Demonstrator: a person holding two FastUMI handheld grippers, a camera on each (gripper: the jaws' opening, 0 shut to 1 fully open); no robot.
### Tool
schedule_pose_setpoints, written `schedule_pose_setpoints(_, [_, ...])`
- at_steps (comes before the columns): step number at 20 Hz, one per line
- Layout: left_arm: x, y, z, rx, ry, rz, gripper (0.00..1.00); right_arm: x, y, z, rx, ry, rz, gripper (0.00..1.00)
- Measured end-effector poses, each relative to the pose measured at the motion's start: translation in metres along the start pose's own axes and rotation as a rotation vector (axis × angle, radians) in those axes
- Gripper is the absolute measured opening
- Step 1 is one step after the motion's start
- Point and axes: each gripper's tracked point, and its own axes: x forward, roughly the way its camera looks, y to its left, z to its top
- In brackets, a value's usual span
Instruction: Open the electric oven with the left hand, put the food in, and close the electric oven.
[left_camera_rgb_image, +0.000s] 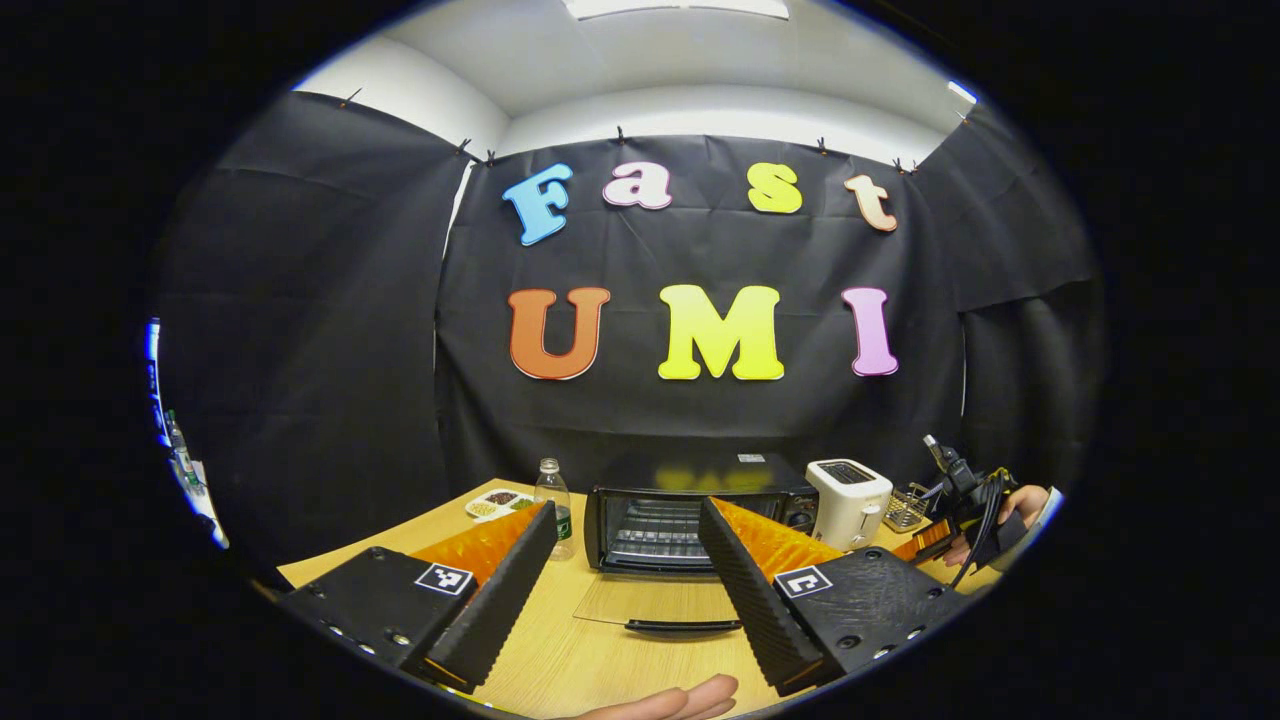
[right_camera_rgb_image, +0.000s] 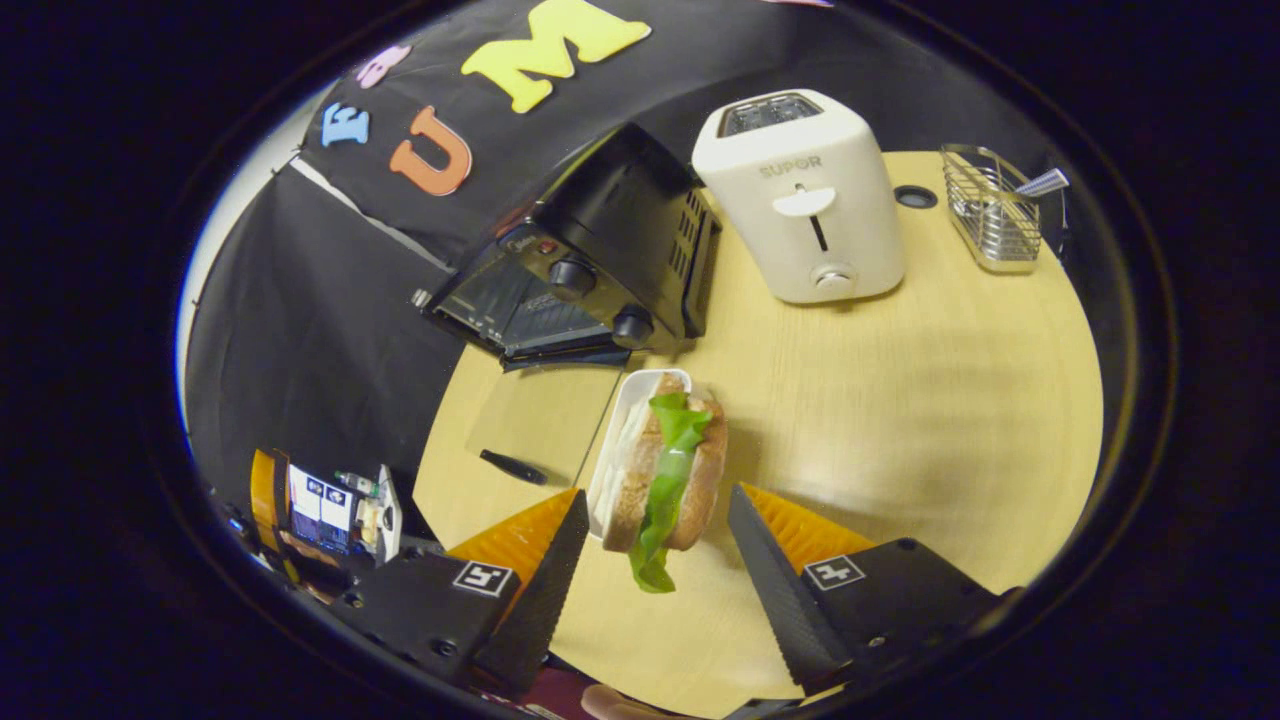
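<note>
The black electric oven (left_camera_rgb_image: 690, 520) stands at the back of the wooden table (left_camera_rgb_image: 600, 660), its glass door (left_camera_rgb_image: 650, 600) folded down flat, handle toward me. My left gripper (left_camera_rgb_image: 628, 508) hovers open in front of it, holding nothing. In the right gripper view the oven (right_camera_rgb_image: 610, 240) is at upper left with the door (right_camera_rgb_image: 540, 415) down. A sandwich with lettuce (right_camera_rgb_image: 665, 470) lies on a white tray (right_camera_rgb_image: 625, 420) beside the door. My right gripper (right_camera_rgb_image: 658, 498) is open, its fingertips on either side of the sandwich's near end with gaps on both sides.
A white toaster (right_camera_rgb_image: 800, 200) stands right of the oven, with a wire basket (right_camera_rgb_image: 990, 205) beyond it. Left of the oven are a water bottle (left_camera_rgb_image: 550, 500) and a dish of snacks (left_camera_rgb_image: 497, 503). A person's hand (left_camera_rgb_image: 670, 700) shows at the table's near edge.
</note>
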Motion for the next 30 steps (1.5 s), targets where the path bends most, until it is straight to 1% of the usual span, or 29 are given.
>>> schedule_pose_setpoints(1, [0.0, -0.002, -0.004, 0.005, 0.014, -0.005, 0.94, 0.005, -0.001, -0.002, 0.005, 0.022, 0.012, 0.89])
schedule_pose_setpoints(2, [0.0, -0.001, -0.007, 0.017, 0.024, 0.0, 0.94, 0.01, -0.001, -0.002, 0.04, 0.032, 0.028, 0.88])
schedule_pose_setpoints(3, [-0.001, 0.002, -0.009, 0.033, 0.028, 0.011, 0.94, 0.017, 0.006, -0.005, 0.094, 0.057, 0.066, 0.71])
schedule_pose_setpoints(4, [-0.001, 0.007, -0.009, 0.053, 0.027, 0.029, 0.94, 0.018, 0.013, -0.013, 0.147, 0.109, 0.11, 0.77])
schedule_pose_setpoints(5, [-0.003, 0.01, -0.01, 0.067, 0.028, 0.044, 0.94, 0.017, 0.016, -0.017, 0.191, 0.143, 0.141, 0.49])
schedule_pose_setpoints(6, [-0.004, 0.011, -0.012, 0.074, 0.029, 0.047, 0.94, 0.018, 0.018, -0.02, 0.208, 0.149, 0.167, 0.55])
schedule_pose_setpoints(7, [-0.005, 0.012, -0.013, 0.071, 0.027, 0.045, 0.94, 0.015, 0.018, -0.019, 0.217, 0.14, 0.167, 0.38])
schedule_pose_setpoints(8, [-0.007, 0.011, -0.013, 0.06, 0.025, 0.037, 0.94, 0.015, 0.018, -0.02, 0.221, 0.129, 0.162, 0.34])
schedule_pose_setpoints(9, [-0.008, 0.011, -0.015, 0.046, 0.026, 0.026, 0.94, 0.013, 0.019, -0.021, 0.221, 0.116, 0.153, 0.39])
schedule_pose_setpoints(12, [-0.012, 0.02, -0.014, 0.014, 0.029, 0.006, 0.94, -0.003, 0.025, -0.028, 0.22, 0.072, 0.135, 0.39])
schedule_pose_setpoints(15, [-0.018, 0.029, -0.011, -0.009, 0.023, -0.008, 0.94, -0.018, 0.037, -0.031, 0.223, -0.001, 0.123, 0.39])
schedule_pose_setpoints(17, [-0.023, 0.033, -0.007, -0.027, 0.017, -0.022, 0.94, -0.025, 0.052, -0.034, 0.243, -0.055, 0.137, 0.39])
schedule_pose_setpoints(19, [-0.029, 0.037, -0.002, -0.04, 0.004, -0.034, 0.94, -0.026, 0.069, -0.04, 0.263, -0.081, 0.154, 0.39])
schedule_pose_setpoints(22, [-0.035, 0.047, 0.0, -0.039, -0.005, -0.031, 0.94, -0.013, 0.092, -0.047, 0.259, -0.127, 0.136, 0.39])
schedule_pose_setpoints(23, [-0.036, 0.05, -0.003, -0.033, 0.002, -0.028, 0.94, -0.007, 0.103, -0.051, 0.254, -0.138, 0.145, 0.39])
schedule_pose_setpoints(25, [-0.039, 0.055, -0.002, -0.029, 0.008, -0.025, 0.94, 0.006, 0.13, -0.053, 0.279, -0.164, 0.202, 0.39])
schedule_pose_setpoints(27, [-0.042, 0.056, -0.004, -0.033, 0.01, -0.033, 0.94, 0.022, 0.158, -0.046, 0.313, -0.237, 0.282, 0.39])
schedule_pose_setpoints(28, [-0.043, 0.055, -0.005, -0.032, 0.007, -0.041, 0.94, 0.032, 0.168, -0.043, 0.336, -0.277, 0.308, 0.39])
schedule_pose_setpoints(30, [-0.044, 0.057, -0.011, -0.024, 0.009, -0.056, 0.94, 0.053, 0.174, -0.034, 0.4, -0.357, 0.307, 0.39])
